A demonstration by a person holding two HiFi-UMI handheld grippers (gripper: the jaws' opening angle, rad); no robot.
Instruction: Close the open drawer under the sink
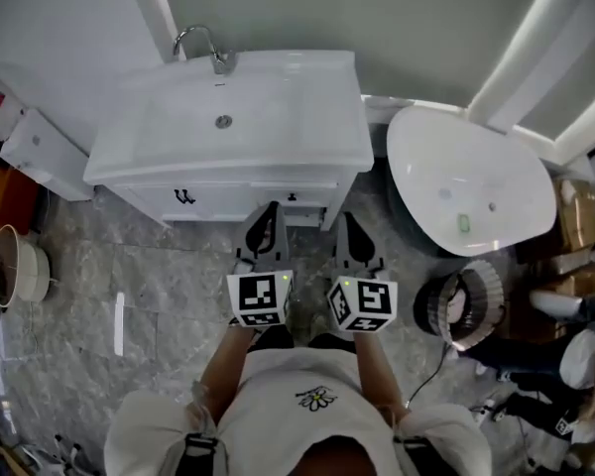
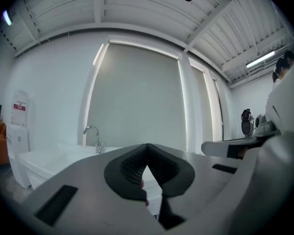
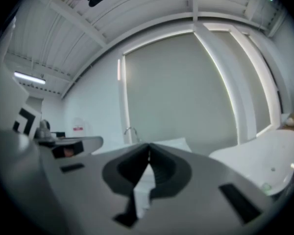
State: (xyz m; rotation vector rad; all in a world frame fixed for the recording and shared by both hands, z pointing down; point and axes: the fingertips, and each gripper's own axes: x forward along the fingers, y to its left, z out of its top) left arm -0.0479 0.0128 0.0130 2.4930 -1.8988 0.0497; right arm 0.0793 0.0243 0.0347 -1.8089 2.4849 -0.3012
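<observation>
The white sink [image 1: 228,117] with a chrome tap [image 1: 203,46] stands on a white cabinet. Its drawer front [image 1: 233,202] with a black handle [image 1: 183,196] sits under the basin's front edge and looks pushed in. My left gripper [image 1: 269,212] and right gripper [image 1: 349,222] are held side by side at about basin height, pointing level at the cabinet and apart from it. Both are shut with nothing between the pads. In the left gripper view the left gripper [image 2: 147,147] is shut below the tap [image 2: 93,137]. In the right gripper view the right gripper [image 3: 148,147] is shut too.
A white bathtub [image 1: 466,181] stands right of the cabinet, a white toilet tank [image 1: 40,152] to its left. A round pot [image 1: 15,266] sits on the grey stone floor [image 1: 169,286] at far left. Cardboard boxes [image 1: 575,216] and a round wire-caged appliance [image 1: 466,305] crowd the right.
</observation>
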